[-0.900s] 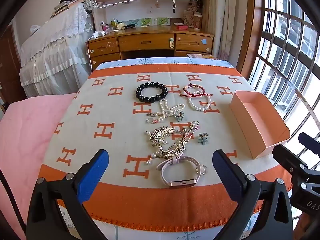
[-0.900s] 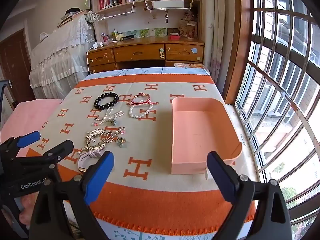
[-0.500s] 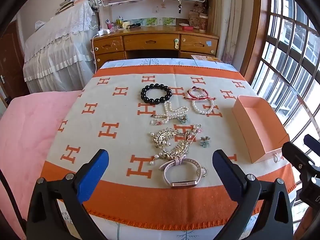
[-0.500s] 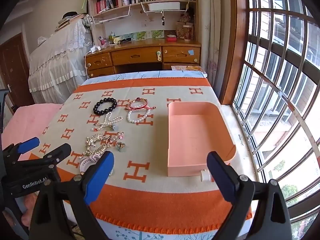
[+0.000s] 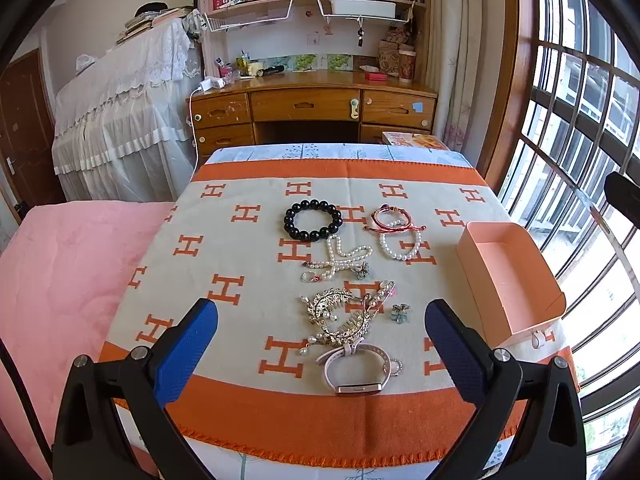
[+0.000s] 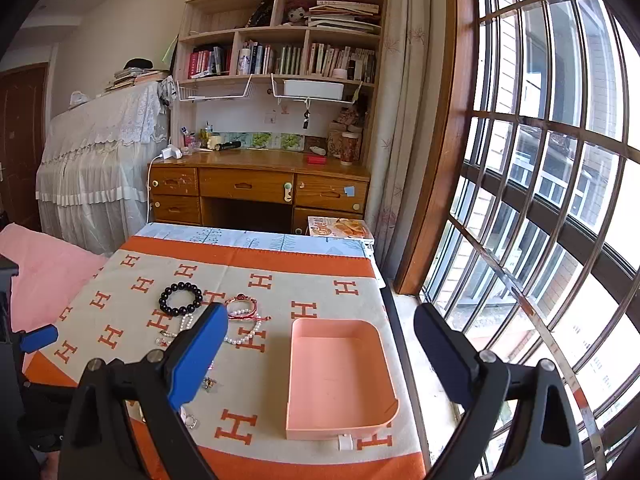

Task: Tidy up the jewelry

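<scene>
Here the table wears an orange-and-cream blanket (image 5: 240, 264) patterned with H's, with a wooden desk (image 5: 312, 108) and bookshelves behind and a barred window (image 6: 540, 200) on my right. My left claw (image 5: 322, 344) hangs wide open and empty over the near edge, looking onto the black bead bracelet (image 5: 313, 219), pearl strands (image 5: 340, 262), gold hair comb (image 5: 340, 316) and pink watch (image 5: 354, 372). My right claw (image 6: 320, 364), equally wide and empty, hides much of that jewelry but looks straight into the pink tray (image 6: 340, 376).

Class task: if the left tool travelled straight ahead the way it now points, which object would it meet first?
Probably the pink watch, lying nearest between the left tool and the gold hair comb, though depth is uncertain.
</scene>
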`<control>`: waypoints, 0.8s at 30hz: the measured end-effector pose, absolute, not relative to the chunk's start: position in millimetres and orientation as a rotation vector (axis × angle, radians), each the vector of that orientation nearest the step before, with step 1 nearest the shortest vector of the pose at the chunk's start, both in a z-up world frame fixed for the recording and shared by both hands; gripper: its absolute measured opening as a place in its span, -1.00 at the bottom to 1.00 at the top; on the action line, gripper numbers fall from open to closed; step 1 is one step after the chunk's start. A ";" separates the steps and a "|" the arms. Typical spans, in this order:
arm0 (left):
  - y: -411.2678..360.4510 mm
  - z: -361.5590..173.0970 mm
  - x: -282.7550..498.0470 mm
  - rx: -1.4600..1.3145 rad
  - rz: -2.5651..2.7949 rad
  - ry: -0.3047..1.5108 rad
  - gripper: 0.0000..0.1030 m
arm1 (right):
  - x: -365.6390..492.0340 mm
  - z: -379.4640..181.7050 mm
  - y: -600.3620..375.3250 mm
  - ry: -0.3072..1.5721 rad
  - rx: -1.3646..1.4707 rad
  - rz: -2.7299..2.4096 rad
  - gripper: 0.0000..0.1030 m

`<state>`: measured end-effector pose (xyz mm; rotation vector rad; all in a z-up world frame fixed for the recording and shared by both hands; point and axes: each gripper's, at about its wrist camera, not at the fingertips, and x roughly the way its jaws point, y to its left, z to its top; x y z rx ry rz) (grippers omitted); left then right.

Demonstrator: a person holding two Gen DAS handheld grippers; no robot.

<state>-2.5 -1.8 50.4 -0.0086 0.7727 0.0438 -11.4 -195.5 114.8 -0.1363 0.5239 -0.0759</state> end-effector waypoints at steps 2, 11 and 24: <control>-2.5 56.1 -2.6 0.002 0.047 0.771 0.99 | -11.4 114.6 -193.8 0.541 -0.136 -0.055 0.84; -1.0 74.5 -10.6 0.035 0.055 0.740 0.99 | -20.4 95.1 -192.0 0.609 -0.064 0.001 0.84; 0.9 80.3 -12.7 0.011 0.001 0.754 0.99 | -28.1 74.9 -195.1 0.673 0.032 0.021 0.84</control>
